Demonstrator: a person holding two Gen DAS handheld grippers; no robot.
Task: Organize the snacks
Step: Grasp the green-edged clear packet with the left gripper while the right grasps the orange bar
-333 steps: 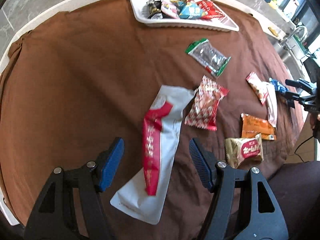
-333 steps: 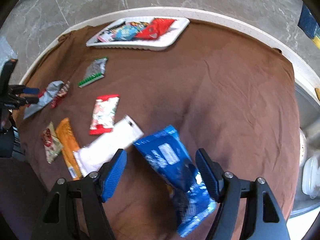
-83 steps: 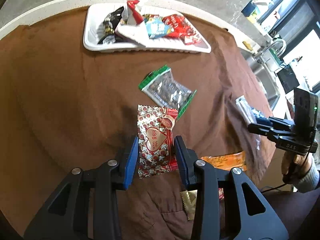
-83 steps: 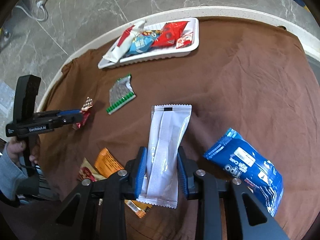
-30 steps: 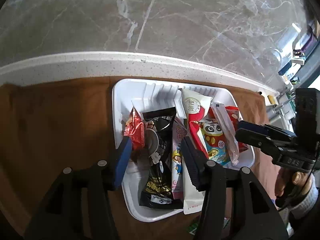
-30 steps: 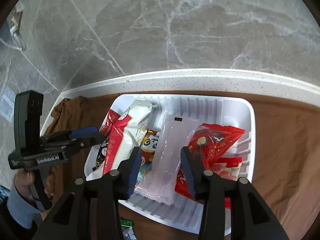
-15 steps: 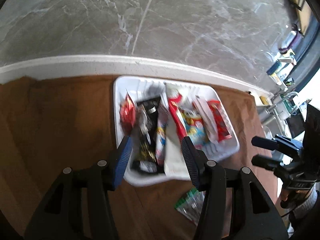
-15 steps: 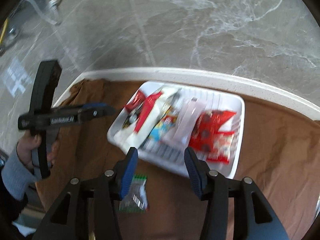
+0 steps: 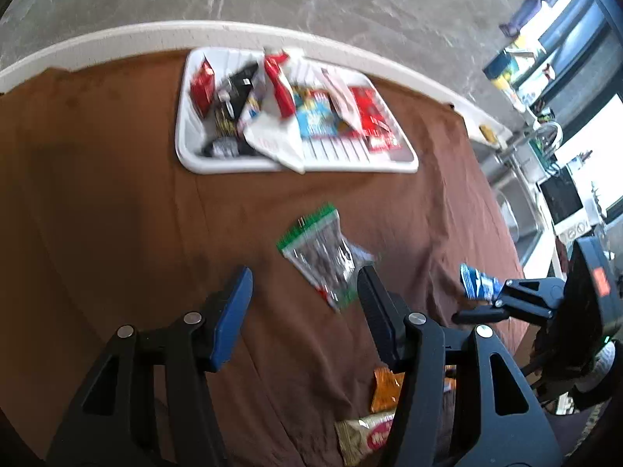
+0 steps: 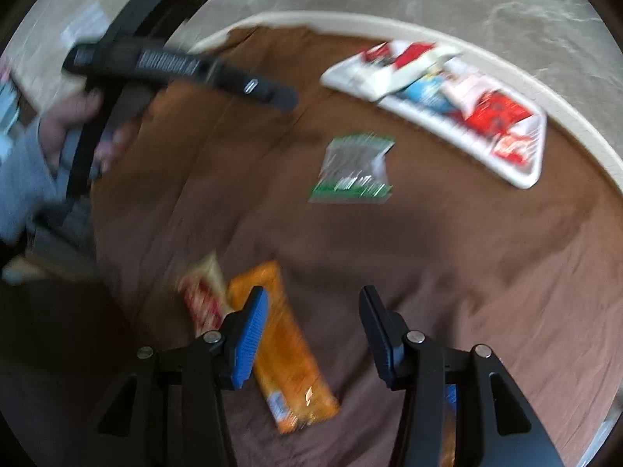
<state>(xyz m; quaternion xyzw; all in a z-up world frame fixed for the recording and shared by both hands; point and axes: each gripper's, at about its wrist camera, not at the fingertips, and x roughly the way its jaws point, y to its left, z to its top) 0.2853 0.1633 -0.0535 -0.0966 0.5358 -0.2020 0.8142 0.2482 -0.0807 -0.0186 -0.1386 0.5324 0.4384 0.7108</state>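
Presently:
Left gripper: jaws just widened, nothing between.
Right gripper: parted, empty, over brown cloth.
Tray: holds wrapped snacks.

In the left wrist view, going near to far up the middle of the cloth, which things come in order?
Beige snack → orange packet → clear green-edged bag → white tray
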